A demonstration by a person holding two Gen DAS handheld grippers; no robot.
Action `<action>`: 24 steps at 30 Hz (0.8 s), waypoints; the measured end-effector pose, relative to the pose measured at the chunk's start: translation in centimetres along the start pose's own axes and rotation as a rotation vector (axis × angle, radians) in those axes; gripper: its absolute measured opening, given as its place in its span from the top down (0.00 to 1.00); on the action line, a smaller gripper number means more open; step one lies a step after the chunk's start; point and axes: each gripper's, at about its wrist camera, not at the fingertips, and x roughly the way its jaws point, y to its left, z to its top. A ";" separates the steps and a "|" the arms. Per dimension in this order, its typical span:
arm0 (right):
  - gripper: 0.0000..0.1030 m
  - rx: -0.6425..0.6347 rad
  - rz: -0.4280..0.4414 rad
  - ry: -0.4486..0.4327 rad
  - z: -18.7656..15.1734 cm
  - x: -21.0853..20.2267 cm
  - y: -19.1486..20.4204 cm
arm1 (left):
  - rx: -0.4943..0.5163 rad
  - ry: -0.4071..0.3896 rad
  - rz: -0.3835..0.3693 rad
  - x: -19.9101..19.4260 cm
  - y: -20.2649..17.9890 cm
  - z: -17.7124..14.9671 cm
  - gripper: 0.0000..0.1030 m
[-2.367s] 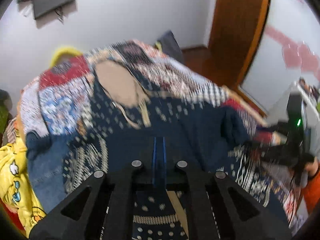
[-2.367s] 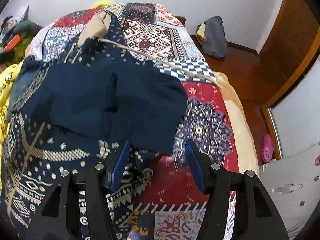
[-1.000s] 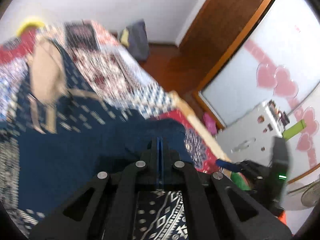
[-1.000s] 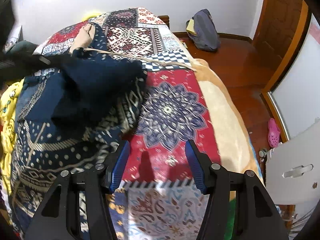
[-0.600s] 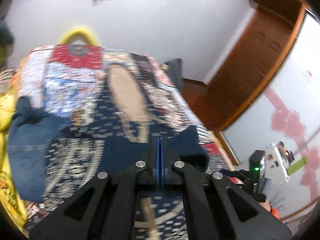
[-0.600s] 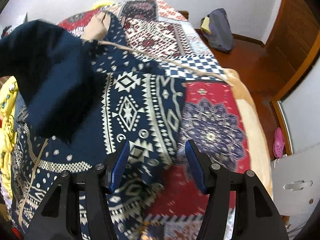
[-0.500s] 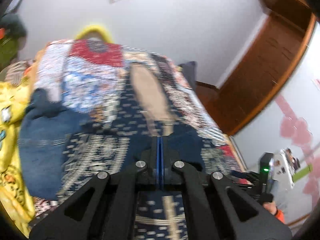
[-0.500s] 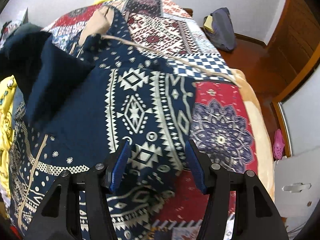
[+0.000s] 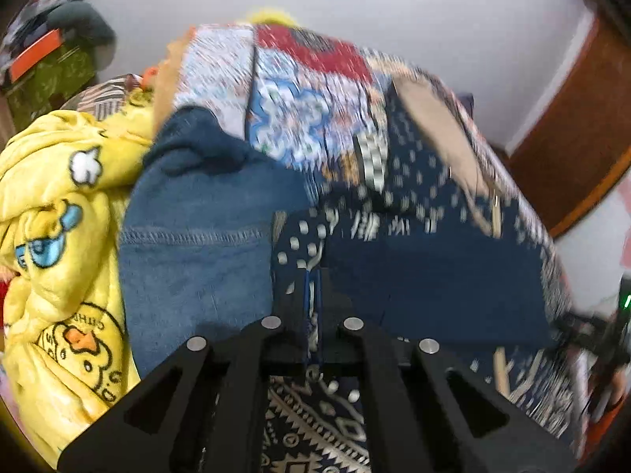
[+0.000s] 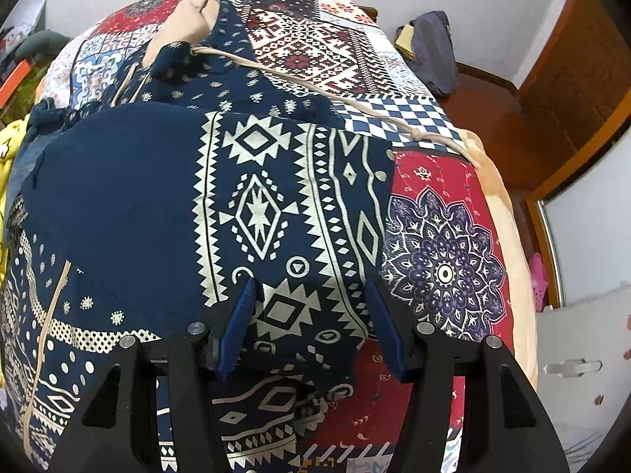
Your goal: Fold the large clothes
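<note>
A large navy hooded garment (image 10: 256, 205) with white geometric print lies spread on the bed, its plain navy flap folded across the left half. Its tan-lined hood (image 10: 189, 19) is at the far end, and a beige drawstring (image 10: 315, 90) trails right. My right gripper (image 10: 309, 303) hovers open over the garment's near right edge, nothing pinched. In the left wrist view the same garment (image 9: 426, 264) fills the middle. My left gripper (image 9: 311, 287) is shut, and a thin fold of the printed navy cloth shows between its pads.
The patchwork bedspread (image 10: 441, 268) shows to the right of the garment. Blue jeans (image 9: 197, 244) and a yellow duck-print blanket (image 9: 59, 205) lie at the left side. A dark bag (image 10: 430, 51) sits on the wooden floor, and a white cabinet (image 10: 583, 374) stands at the right.
My left gripper swept the plain navy flap from the right side across to the left and lowered it onto the garment. The right gripper drifted a little, then held still.
</note>
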 end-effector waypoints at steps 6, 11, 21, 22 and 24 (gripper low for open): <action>0.48 -0.024 -0.028 -0.003 -0.3 -0.2 0.5 | -0.032 0.091 -0.158 2.3 -1.8 -2.8 0.53; 0.48 -0.039 -0.033 -0.003 -0.8 -0.3 0.9 | -0.156 0.147 -0.249 5.5 -2.2 -3.1 0.50; 0.47 -0.040 -0.022 0.008 -1.1 -0.5 0.4 | -0.317 0.079 -0.295 7.0 -0.1 -1.1 0.95; 0.47 -0.039 -0.024 0.009 -1.1 -0.6 0.4 | -0.302 0.060 -0.278 6.3 -0.3 -1.0 0.95; 0.47 -0.038 -0.024 0.006 -1.1 -0.9 0.3 | -0.255 0.005 -0.257 4.5 -0.8 -0.7 0.95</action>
